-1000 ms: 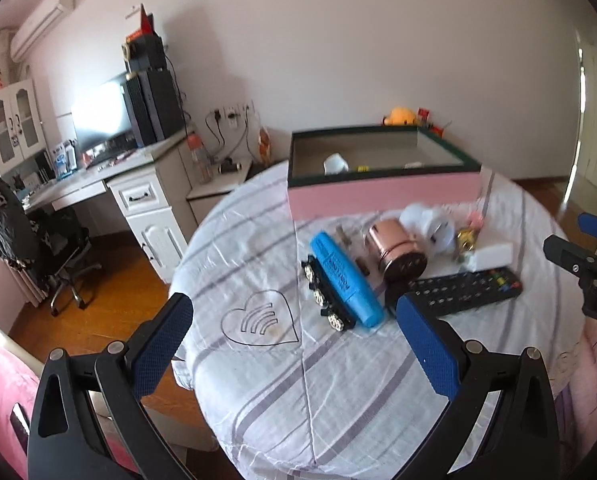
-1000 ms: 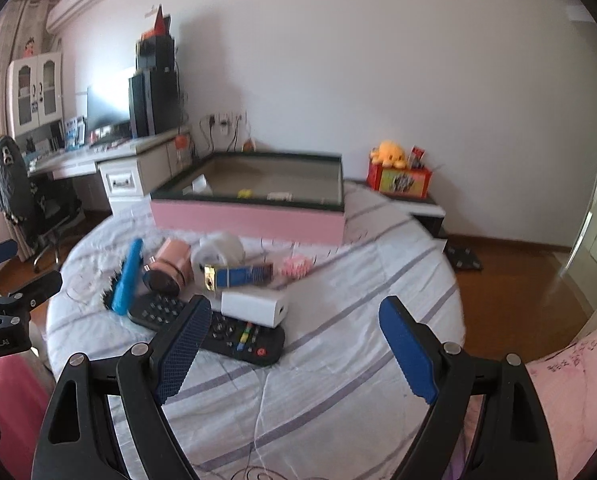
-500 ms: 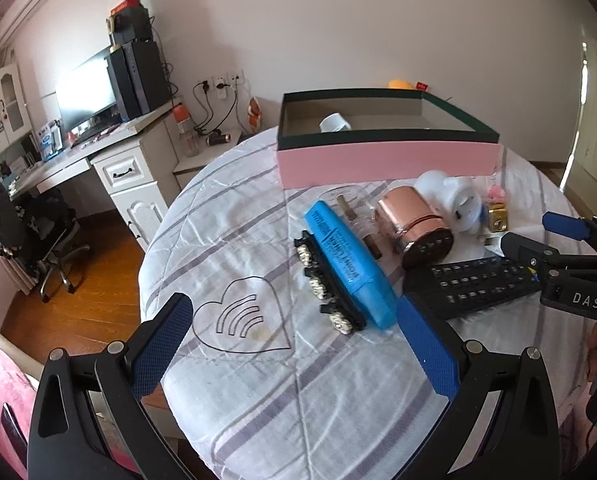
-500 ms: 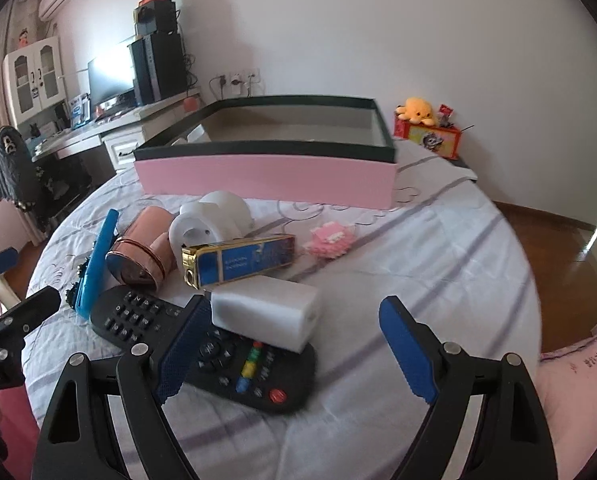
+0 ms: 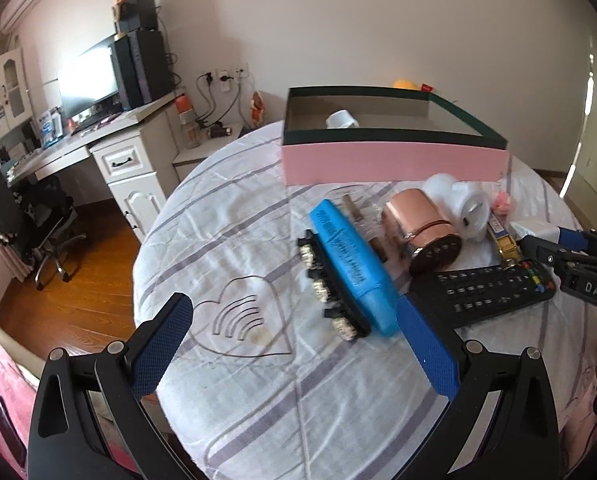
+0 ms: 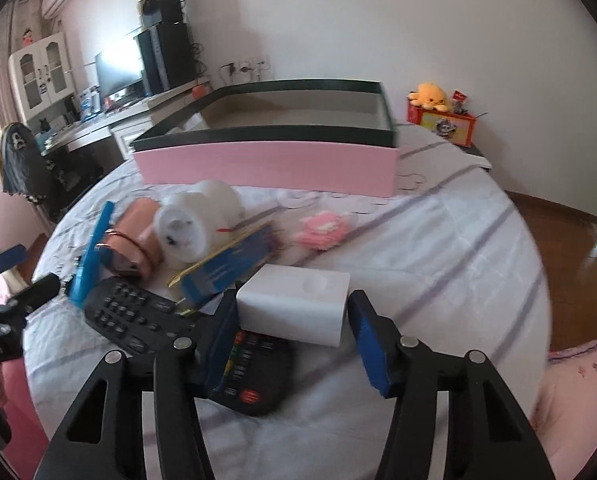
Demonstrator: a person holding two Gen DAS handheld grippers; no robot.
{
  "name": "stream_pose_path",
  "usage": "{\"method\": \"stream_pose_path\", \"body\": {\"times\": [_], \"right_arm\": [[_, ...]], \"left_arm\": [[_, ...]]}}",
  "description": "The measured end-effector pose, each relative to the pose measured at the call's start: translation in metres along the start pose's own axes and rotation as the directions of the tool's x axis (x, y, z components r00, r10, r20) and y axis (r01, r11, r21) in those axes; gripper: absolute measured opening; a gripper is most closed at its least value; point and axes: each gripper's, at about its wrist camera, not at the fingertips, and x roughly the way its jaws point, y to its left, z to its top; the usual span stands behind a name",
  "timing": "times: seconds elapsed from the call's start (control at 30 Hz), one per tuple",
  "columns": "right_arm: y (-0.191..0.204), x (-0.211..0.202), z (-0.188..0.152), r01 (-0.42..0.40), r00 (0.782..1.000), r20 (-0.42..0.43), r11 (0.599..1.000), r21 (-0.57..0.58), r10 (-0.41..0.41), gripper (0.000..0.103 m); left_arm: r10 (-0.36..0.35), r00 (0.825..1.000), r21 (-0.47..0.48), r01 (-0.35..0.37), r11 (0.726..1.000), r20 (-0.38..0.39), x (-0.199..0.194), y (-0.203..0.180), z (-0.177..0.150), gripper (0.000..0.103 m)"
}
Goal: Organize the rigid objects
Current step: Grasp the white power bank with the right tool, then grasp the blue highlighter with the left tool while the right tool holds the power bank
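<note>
- The right claw (image 6: 292,332) is closing around the white block (image 6: 294,304), which is lying on top of the black remote (image 6: 186,332); the blue pads are flanking the block's near end, not yet visibly pressing on it.
- The left claw (image 5: 298,344) is hanging with its jaws wide apart and nothing between them, above the striped surface (image 5: 226,216), near the blue case (image 5: 352,268).
- The pink box (image 6: 266,160) is sitting open at the far side (one small white item already inside).
- The step in hand looks like the pickup of the block.
- Next is probably calling for a firm squeeze, a straight lift off the remote without dragging it, then a carry over the box's near wall.
</note>
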Motion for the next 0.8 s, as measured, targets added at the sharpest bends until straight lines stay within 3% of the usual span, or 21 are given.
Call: {"method": "stream_pose_path", "body": {"times": [0.23,0.4,0.47,0.63,0.8], "right_arm": [[-0.024,0.0,-0.005,0.027,1.0,-0.003,0.998,0.05,-0.027,0.054],[-0.026,0.002,-0.006,0.027,1.0,0.003,0.998,0.05,-0.028,0.054],[-0.027,0.002,-0.006,0.023,1.0,0.002,0.998,0.052,-0.023,0.054],[-0.027,0.004,-0.007,0.023,1.0,0.005,0.998,0.051,-0.023,0.054],[-0.029,0.006,-0.006,0.021,1.0,0.009,0.999,0.048,-0.022,0.054]], "left_arm": [[-0.059,0.998,0.043,0.058,0.997,0.035,-0.002,-0.018,0.002,0.102],[-0.05,0.999,0.085,0.05,0.995,-0.003,0.014,-0.026,0.004,0.075],[-0.049,0.999,0.087,0.05,0.995,-0.008,0.018,-0.027,0.004,0.071],[0.007,0.999,0.123,-0.002,0.992,-0.04,0.031,-0.033,0.005,0.073],[0.019,0.998,0.107,-0.013,0.994,-0.054,0.037,-0.023,0.007,0.072]]}}
